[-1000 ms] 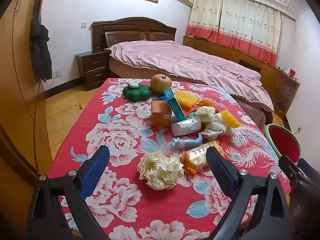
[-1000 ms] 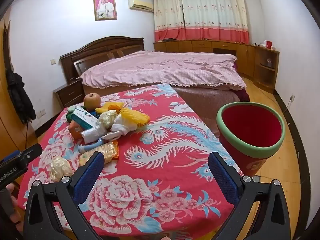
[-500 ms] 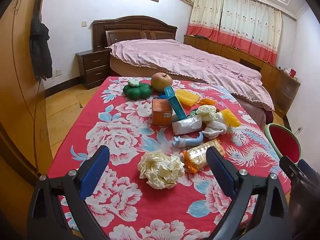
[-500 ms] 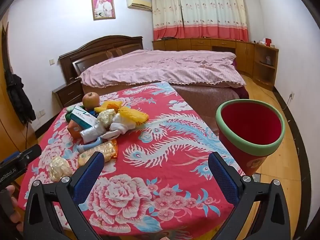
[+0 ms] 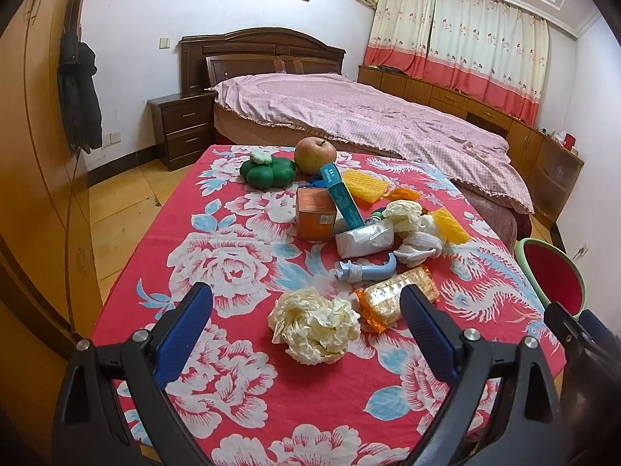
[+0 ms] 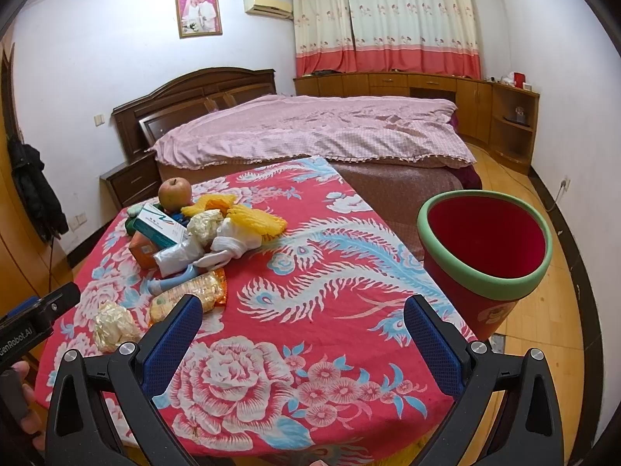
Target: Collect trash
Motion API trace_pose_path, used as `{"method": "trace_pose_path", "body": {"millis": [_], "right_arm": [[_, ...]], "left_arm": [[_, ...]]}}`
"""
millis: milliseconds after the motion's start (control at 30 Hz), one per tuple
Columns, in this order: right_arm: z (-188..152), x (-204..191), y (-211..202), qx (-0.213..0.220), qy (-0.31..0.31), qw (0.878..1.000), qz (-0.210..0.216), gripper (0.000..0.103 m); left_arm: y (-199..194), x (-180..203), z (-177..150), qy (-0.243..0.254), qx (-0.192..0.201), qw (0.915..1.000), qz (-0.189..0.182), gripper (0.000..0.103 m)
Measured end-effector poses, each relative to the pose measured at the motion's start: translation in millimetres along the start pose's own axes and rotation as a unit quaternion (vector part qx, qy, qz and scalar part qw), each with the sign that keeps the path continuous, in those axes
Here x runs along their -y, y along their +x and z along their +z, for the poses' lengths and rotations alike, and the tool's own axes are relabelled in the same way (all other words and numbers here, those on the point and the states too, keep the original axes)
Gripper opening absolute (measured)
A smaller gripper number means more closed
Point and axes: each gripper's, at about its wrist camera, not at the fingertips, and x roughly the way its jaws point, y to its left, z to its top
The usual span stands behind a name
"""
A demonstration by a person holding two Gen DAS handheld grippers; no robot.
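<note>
A crumpled cream paper ball (image 5: 315, 324) lies on the red floral tablecloth (image 5: 217, 256), straight ahead of my open left gripper (image 5: 306, 324) and between its blue fingers. Behind the ball lie an orange snack wrapper (image 5: 394, 295), a blue curved tube (image 5: 366, 270), a white packet (image 5: 365, 239), an orange box (image 5: 315, 219), a teal carton (image 5: 341, 200) and yellow foam nets (image 5: 365, 184). My right gripper (image 6: 302, 328) hangs open over the cloth's near edge, holding nothing. The red bin with a green rim (image 6: 485, 248) stands on the floor right of the table.
An apple (image 5: 315, 154) and a green pumpkin-shaped toy (image 5: 267, 171) sit at the table's far end. A bed (image 6: 310, 136) with a pink cover lies beyond. A wooden wardrobe (image 5: 31, 194) stands to the left, with a nightstand (image 5: 182, 132) and low cabinets (image 6: 446, 89) by the walls.
Both grippers have drifted slightly, so the pile sits a little higher in each view. Nothing on the table has moved and both stay open.
</note>
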Motion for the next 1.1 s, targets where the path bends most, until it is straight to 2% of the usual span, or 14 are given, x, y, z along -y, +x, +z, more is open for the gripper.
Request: {"method": "trace_pose_path", "body": {"millis": [1100], "right_arm": [[-2.1, 3.9, 3.1, -0.017, 0.013, 1.000, -0.001, 0.103]], "left_arm": [[1.4, -1.6, -2.4, -0.002, -0.006, 1.0000, 0.003, 0.097]]}}
